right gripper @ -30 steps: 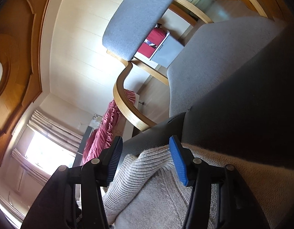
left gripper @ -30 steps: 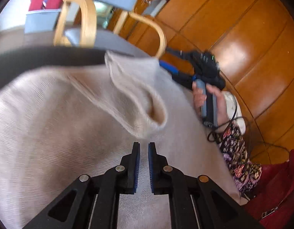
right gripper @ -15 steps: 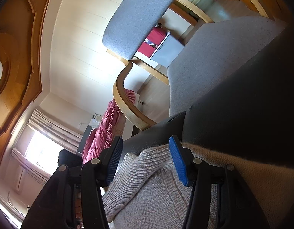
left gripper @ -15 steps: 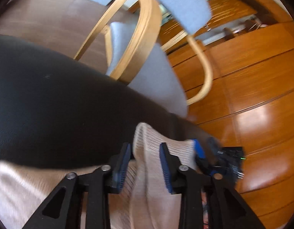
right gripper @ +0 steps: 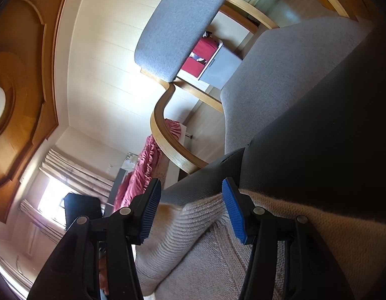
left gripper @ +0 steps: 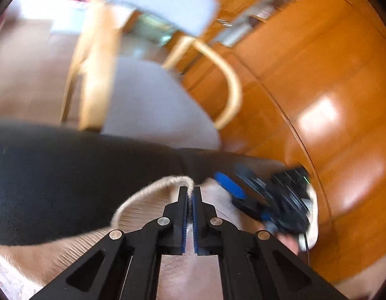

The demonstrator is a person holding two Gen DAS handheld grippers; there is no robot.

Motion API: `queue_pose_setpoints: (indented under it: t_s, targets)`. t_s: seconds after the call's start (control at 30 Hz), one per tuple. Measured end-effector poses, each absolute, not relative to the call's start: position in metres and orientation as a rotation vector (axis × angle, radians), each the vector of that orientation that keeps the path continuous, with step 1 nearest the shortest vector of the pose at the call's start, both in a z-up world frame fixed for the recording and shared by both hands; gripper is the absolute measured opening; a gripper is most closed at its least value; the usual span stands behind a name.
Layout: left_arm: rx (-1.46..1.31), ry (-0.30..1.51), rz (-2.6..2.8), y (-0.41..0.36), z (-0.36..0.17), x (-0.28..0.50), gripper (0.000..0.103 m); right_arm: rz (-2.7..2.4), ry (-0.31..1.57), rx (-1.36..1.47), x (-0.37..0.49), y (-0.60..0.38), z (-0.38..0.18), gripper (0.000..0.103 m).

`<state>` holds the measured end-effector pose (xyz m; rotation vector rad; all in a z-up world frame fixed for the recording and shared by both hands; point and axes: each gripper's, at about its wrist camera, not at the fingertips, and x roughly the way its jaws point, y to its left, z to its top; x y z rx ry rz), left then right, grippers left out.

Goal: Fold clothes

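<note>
Left wrist view: the left gripper is clenched on the ribbed edge of a beige knit sweater, which lies on a dark surface. Right wrist view: the right gripper stands released, jaws wide, straddling the sweater's ribbed hem. Judged step: gathering an edge for a fold. Next likely calls for the right gripper closing on the hem.

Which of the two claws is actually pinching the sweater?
The left gripper: its jaws are closed on the beige sweater's ribbed edge. The right gripper is wide open.
</note>
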<state>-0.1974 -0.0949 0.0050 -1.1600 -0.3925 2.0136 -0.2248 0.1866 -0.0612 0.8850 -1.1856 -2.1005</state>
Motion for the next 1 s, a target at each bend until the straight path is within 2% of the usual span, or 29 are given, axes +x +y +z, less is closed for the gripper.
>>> queue_pose_setpoints:
  t_s: [0.13,0.33,0.47,0.6,0.73,0.83,0.9,1.0]
  targets:
    - [-1.101,-0.238,1.96,-0.071,0.018,-0.152,0.001,-2.101,-1.246,0.885,-0.223,0.201,-0.058,0.054]
    - [-1.145,-0.23,1.881,-0.047,-0.013,-0.112,0.001,-2.202,-1.271,0.834,-0.214,0.229,-0.043,0.054]
    - [-1.254,-0.221,1.738,-0.032,-0.041,-0.088,0.005,-2.194,-1.31,0.829,-0.213,0.237,-0.047,0.054]
    - [-1.229,-0.173,1.662,-0.041,-0.04,-0.057,0.005,-2.138,-1.283,0.843,-0.216,0.226,-0.051,0.054]
    - [-1.183,-0.308,1.941,-0.117,-0.031,-0.061,0.005,-2.083,-1.255,0.856,-0.22,0.216,-0.055,0.054]
    - [-1.218,-0.478,2.134,-0.169,-0.038,-0.078,0.008,-2.041,-1.235,0.865,-0.222,0.207,-0.057,0.054]
    - [-1.321,-0.575,2.154,-0.189,-0.051,-0.091,0.013,-2.013,-1.221,0.871,-0.223,0.202,-0.059,0.054]
    - [-1.395,-0.754,2.065,-0.205,-0.067,-0.102,0.016,-1.974,-1.199,0.881,-0.226,0.194,-0.062,0.054]
